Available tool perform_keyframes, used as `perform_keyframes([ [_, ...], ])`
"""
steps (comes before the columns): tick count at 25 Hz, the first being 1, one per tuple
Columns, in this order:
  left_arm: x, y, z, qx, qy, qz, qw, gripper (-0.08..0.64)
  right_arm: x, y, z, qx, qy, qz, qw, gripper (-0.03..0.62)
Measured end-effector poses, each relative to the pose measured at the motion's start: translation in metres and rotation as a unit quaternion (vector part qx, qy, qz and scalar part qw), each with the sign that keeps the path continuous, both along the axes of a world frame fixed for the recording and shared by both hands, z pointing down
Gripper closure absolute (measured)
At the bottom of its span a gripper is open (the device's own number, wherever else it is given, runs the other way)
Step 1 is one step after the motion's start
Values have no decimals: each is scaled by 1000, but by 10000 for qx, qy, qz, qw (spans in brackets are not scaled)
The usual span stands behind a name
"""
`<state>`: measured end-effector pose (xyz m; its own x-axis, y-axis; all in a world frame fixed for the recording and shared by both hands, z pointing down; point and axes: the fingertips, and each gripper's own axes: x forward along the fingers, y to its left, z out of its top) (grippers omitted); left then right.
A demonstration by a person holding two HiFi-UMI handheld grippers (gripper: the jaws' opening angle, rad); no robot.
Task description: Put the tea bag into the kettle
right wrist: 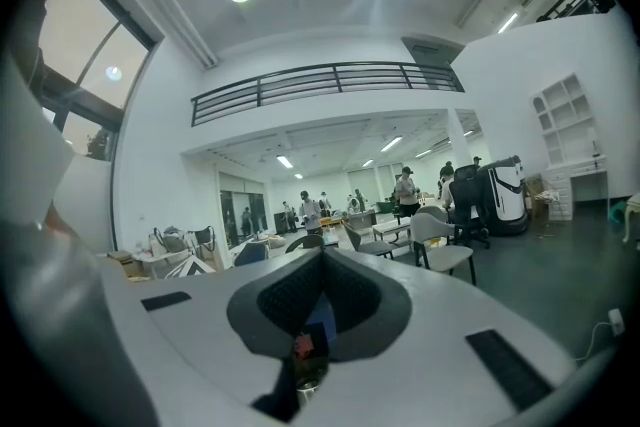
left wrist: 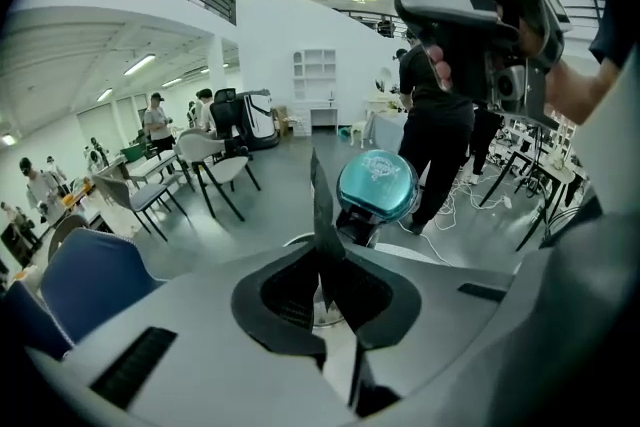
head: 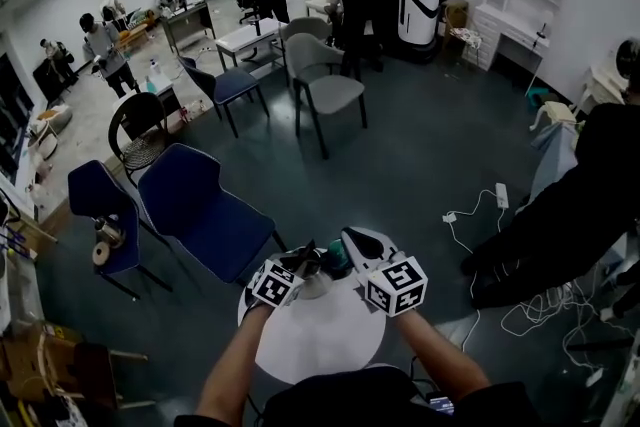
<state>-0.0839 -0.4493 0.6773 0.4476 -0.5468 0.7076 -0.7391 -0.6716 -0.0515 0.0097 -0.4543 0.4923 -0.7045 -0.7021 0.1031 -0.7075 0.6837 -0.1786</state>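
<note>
Tea bag point(left wrist: 321, 210) pinched beside the kettle point(left wrist: 376, 185).
Head view: left claw point(head: 305, 260) and right claw point(head: 350, 237) nearly touch over the white table point(head: 320, 350), the teal kettle between them. Left gripper view: jaws clamped on the thin dark tea bag, edge-on. Right gripper view: jaws together.

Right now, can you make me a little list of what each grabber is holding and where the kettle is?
surface: round white table
left gripper: shut on a thin dark packet, likely the tea bag
right gripper: jaws together, a small red scrap low between them
kettle: probably the teal domed thing just beyond the left gripper
tea bag in kettle: not yet
</note>
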Motion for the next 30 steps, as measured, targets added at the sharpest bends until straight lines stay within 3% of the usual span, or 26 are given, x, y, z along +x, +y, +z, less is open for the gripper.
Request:
perform_keyframes([
  [19,-8,-10,59,-566,-607,-27,9965,529,17,-21,25,-230,22,105,9997,572],
  [30,-3,-18,65,-495,-698,-40,9963,529,28,-27,35,-315,20,149,9994,572],
])
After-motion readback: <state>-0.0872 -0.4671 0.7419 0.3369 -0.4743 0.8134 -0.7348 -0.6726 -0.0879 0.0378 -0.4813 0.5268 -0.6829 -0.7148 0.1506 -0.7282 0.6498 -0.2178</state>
